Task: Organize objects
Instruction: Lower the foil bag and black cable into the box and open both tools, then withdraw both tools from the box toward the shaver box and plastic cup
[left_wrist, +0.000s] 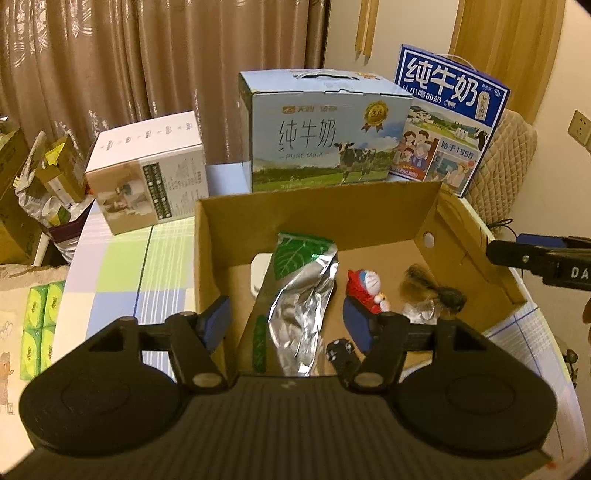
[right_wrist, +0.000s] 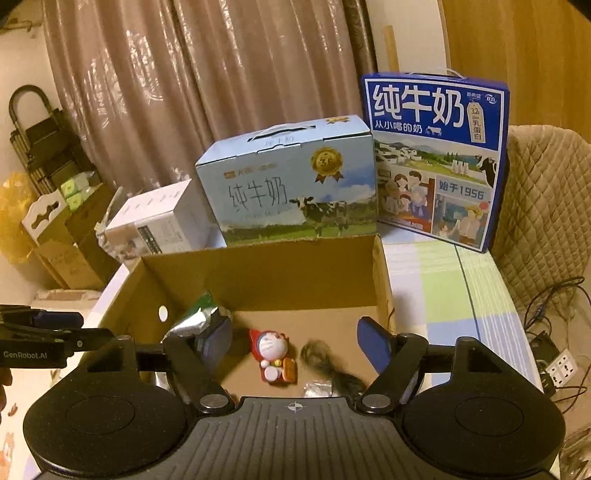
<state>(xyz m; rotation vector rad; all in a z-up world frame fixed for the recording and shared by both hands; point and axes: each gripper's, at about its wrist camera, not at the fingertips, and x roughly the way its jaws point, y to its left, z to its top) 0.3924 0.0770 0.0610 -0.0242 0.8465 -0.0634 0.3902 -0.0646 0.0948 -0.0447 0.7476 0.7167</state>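
An open cardboard box (left_wrist: 314, 206) (right_wrist: 258, 273) sits on the table and holds several small things. A green and silver foil pouch (left_wrist: 299, 295) (right_wrist: 199, 317) lies along its left side, over a white flat item (left_wrist: 257, 275). Right of the pouch stand a red and white cartoon figurine (left_wrist: 367, 290) (right_wrist: 273, 354), a brown furry keychain (left_wrist: 428, 286) (right_wrist: 325, 363) and a small black dotted object (left_wrist: 341, 352). My left gripper (left_wrist: 286, 326) (right_wrist: 88, 328) hangs open over the pouch without pressing it. My right gripper (right_wrist: 293, 345) (left_wrist: 509, 248) hangs open above the figurine.
Behind the box stand a light blue milk carton (left_wrist: 325, 133) (right_wrist: 291, 184), a dark blue milk carton (left_wrist: 447, 118) (right_wrist: 432, 155) and a white box (left_wrist: 147, 170). Green tissue packs (left_wrist: 38, 328) lie left. A quilted chair (right_wrist: 546, 206), cables and a power strip (right_wrist: 561, 367) are right.
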